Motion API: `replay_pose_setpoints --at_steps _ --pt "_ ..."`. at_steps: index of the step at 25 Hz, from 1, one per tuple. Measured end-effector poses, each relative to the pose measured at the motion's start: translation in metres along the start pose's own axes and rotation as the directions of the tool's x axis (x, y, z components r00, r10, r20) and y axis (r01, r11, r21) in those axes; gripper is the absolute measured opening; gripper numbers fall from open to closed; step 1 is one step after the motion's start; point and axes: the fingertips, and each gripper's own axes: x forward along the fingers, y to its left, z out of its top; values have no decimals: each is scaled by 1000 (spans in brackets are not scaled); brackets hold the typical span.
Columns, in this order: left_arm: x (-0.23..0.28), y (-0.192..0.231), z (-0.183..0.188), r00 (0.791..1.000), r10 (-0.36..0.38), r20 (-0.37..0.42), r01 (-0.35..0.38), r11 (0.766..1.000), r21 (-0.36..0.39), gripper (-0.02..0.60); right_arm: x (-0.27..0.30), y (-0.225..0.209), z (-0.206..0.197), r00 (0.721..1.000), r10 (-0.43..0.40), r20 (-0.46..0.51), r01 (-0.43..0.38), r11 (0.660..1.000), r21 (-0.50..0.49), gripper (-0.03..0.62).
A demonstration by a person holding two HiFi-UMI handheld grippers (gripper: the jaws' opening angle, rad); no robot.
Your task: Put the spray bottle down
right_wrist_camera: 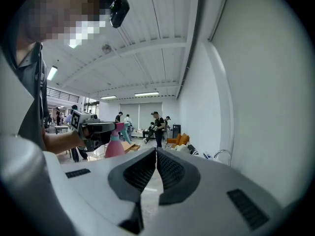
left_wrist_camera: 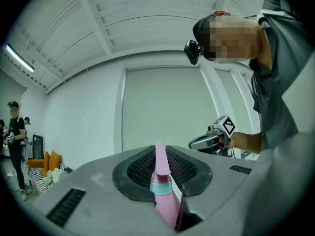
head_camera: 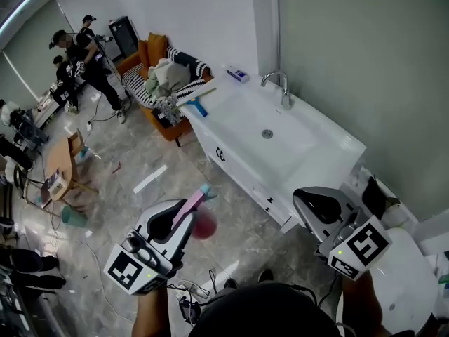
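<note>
A pink spray bottle [head_camera: 202, 220] with a pale blue collar is clamped in my left gripper [head_camera: 179, 220], held in the air above the floor, left of the white sink counter [head_camera: 309, 167]. In the left gripper view the bottle [left_wrist_camera: 162, 195] stands between the jaws with its pink trigger head pointing up, and that gripper [left_wrist_camera: 161, 157] is shut on it. My right gripper [head_camera: 309, 202] hovers by the counter's near corner. Its jaws meet with nothing between them [right_wrist_camera: 156, 154]. From the right gripper view the bottle [right_wrist_camera: 114, 145] shows at the left in the other gripper.
The counter has a basin with a drain [head_camera: 267, 133] and a chrome faucet [head_camera: 282, 88]. A white rounded fixture [head_camera: 410, 279] sits at lower right. An orange sofa [head_camera: 158, 69] with bedding, a small table [head_camera: 59, 163], cables and several people fill the far left floor.
</note>
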Motion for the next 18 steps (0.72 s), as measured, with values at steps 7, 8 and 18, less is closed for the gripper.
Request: replay_pose_setpoints --at_steps 7,8,18 --pt "13 -12 -8 1000 3 -8 -3 1000 2 66 -8 -11 -13 1000 9 0 -9 1000 9 11" --pt "13 -13 -10 1000 4 -10 -4 1000 1 66 -9 -11 -15 1000 9 -2 -9 1000 10 11" --pt "3 8 -17 1000 -24 -4 24 999 -23 66 13 0 -15 999 -14 -30 15 1000 11 11"
